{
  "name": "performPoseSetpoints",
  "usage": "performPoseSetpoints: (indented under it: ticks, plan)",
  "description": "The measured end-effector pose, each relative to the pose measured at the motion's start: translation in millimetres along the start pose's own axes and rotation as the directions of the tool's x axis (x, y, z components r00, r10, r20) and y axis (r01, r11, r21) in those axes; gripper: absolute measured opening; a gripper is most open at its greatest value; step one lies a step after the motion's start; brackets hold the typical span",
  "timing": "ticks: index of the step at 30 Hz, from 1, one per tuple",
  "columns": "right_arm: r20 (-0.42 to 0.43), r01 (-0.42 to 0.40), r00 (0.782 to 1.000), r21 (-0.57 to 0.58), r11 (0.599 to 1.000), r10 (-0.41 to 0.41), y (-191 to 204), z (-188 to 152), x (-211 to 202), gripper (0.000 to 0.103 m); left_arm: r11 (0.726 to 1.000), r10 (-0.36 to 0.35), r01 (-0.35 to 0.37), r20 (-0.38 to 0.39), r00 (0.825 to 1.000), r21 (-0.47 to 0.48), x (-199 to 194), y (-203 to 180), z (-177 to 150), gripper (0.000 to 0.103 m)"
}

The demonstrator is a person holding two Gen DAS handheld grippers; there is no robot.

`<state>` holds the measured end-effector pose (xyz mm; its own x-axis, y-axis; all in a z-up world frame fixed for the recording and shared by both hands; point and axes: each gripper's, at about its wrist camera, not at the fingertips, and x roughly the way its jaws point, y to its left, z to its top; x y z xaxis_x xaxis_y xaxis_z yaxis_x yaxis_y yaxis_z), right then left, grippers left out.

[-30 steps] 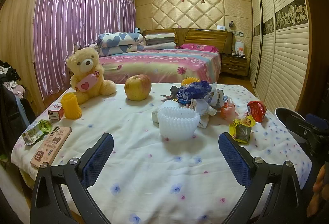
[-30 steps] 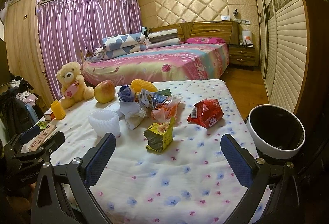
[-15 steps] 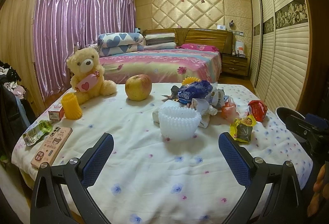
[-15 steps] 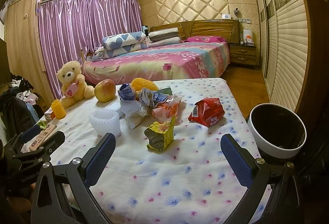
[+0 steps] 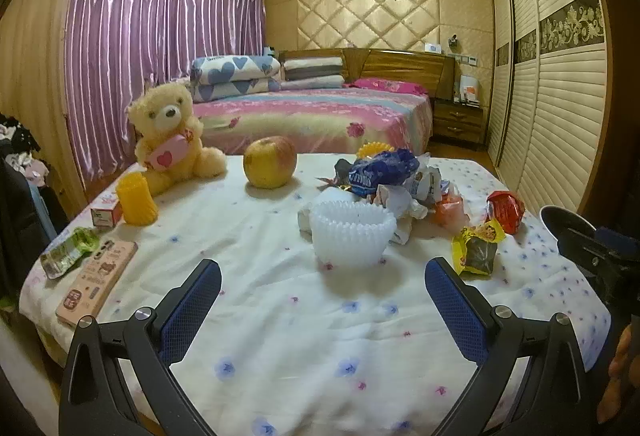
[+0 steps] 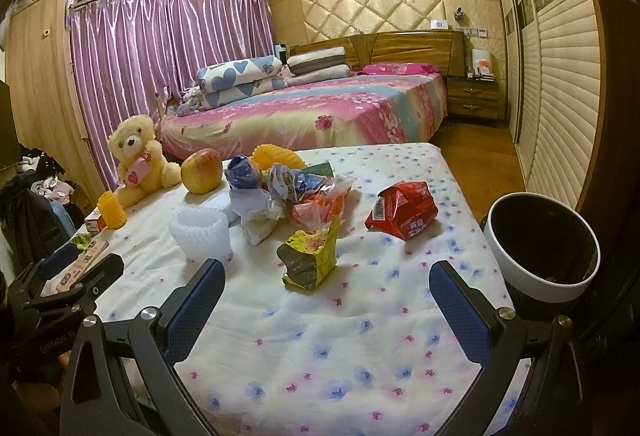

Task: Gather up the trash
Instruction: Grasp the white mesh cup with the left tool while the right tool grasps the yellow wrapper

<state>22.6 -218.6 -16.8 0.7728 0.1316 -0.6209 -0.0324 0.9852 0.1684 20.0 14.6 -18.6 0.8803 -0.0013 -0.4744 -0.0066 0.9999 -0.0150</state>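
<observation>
A pile of crumpled wrappers lies mid-table. In front of it stands a white foam fruit net. A yellow-green snack bag and a red snack bag lie to the right. A white bin with a black liner stands off the table's right edge. My left gripper is open, short of the foam net. My right gripper is open, just short of the yellow-green bag.
On the flowered tablecloth sit an apple, a teddy bear, a yellow foam net, a small box, a pink phone case and a green packet. A bed lies behind.
Both grippers have edged slightly forward toward the trash. Nothing has been taken hold of.
</observation>
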Motion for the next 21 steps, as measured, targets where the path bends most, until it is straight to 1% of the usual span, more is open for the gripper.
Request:
performPoseSetpoints:
  ticks: [4, 7, 9, 11, 13, 14, 16, 17, 21]
  plan:
    - [-0.028, -0.008, 1.0, 0.005, 1.0, 0.008, -1.4, 1.1, 9.5, 0.102, 1.0, -0.013, 0.013, -0.024, 1.0, -0.011, 11.6, 3.9, 2.7, 0.102]
    - [-0.052, -0.018, 0.999, 0.006, 1.0, 0.018, -1.6, 2.4, 18.6, 0.102, 0.999, -0.032, 0.03, -0.056, 0.998, -0.03, 25.9, 9.5, 6.0, 0.101]
    - [-0.072, -0.034, 0.997, 0.012, 0.999, 0.034, -1.7, 3.4, 27.3, 0.101, 0.999, -0.045, 0.043, -0.074, 0.996, -0.032, 38.4, 12.9, 8.5, 0.098]
    - [-0.09, -0.039, 0.995, 0.014, 0.999, 0.04, -1.3, 4.1, 35.0, 0.098, 0.998, -0.057, 0.055, -0.092, 0.994, -0.025, 50.6, 13.3, 10.7, 0.096]
    - [-0.115, -0.034, 0.993, 0.016, 0.999, 0.035, -1.9, 4.7, 46.8, 0.091, 0.997, -0.082, 0.08, -0.117, 0.99, -0.022, 66.2, 14.9, 13.6, 0.096]
    - [-0.131, -0.034, 0.991, 0.019, 0.999, 0.036, -2.3, 4.7, 53.1, 0.089, 0.996, -0.09, 0.087, -0.13, 0.987, -0.022, 74.2, 16.3, 14.8, 0.095]
    - [-0.169, -0.033, 0.985, 0.031, 0.999, 0.038, -4.6, 3.8, 67.5, 0.083, 0.995, -0.098, 0.096, -0.149, 0.984, -0.022, 88.3, 18.2, 16.7, 0.094]
    - [-0.185, -0.03, 0.982, 0.035, 0.999, 0.036, -5.7, 3.1, 73.5, 0.081, 0.994, -0.107, 0.105, -0.161, 0.981, -0.021, 95.4, 18.6, 17.5, 0.093]
    - [-0.248, -0.024, 0.968, 0.043, 0.999, 0.034, -7.3, -0.1, 96.9, 0.072, 0.991, -0.132, 0.132, -0.201, 0.971, -0.012, 123.6, 18.2, 21.3, 0.087]
